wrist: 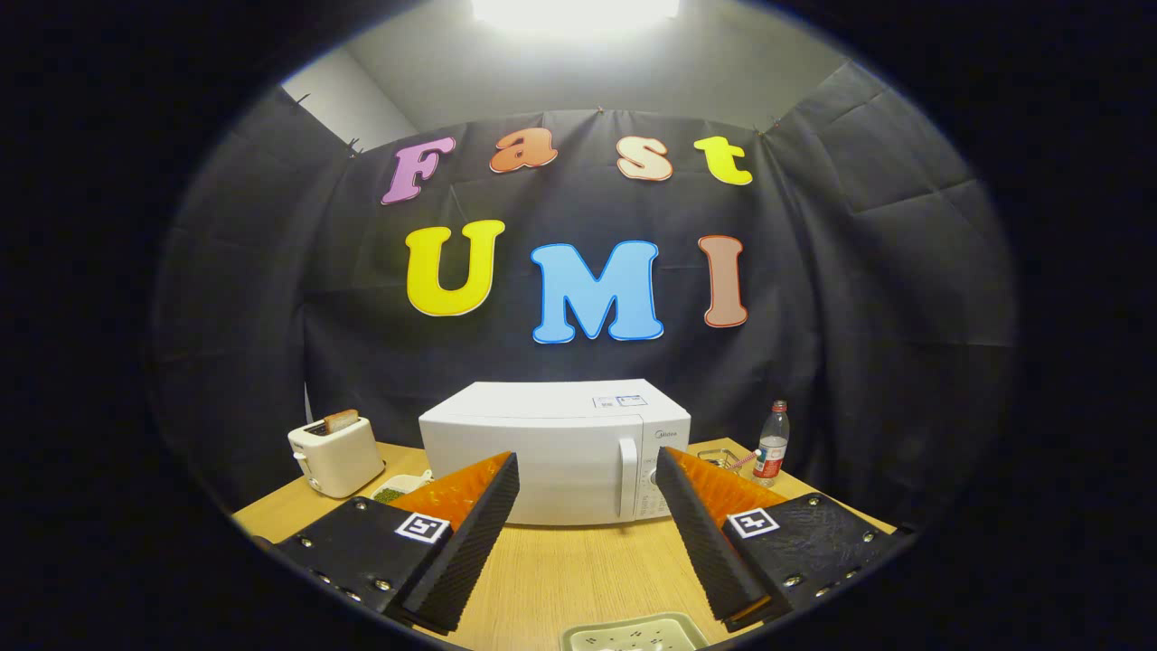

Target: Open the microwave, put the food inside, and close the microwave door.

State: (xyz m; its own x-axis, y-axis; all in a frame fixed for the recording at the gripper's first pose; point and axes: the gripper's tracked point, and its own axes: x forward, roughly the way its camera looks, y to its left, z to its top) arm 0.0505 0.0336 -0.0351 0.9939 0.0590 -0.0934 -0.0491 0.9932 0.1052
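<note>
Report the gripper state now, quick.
Gripper: jaws open wide, holding nothing; the closed white microwave sits beyond them on the wooden table.

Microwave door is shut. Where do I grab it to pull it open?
Take the upright bar handle on the door's right edge, beside the control panel. Come straight from the front, the open gripper turned so its fingers straddle the bar.
</note>
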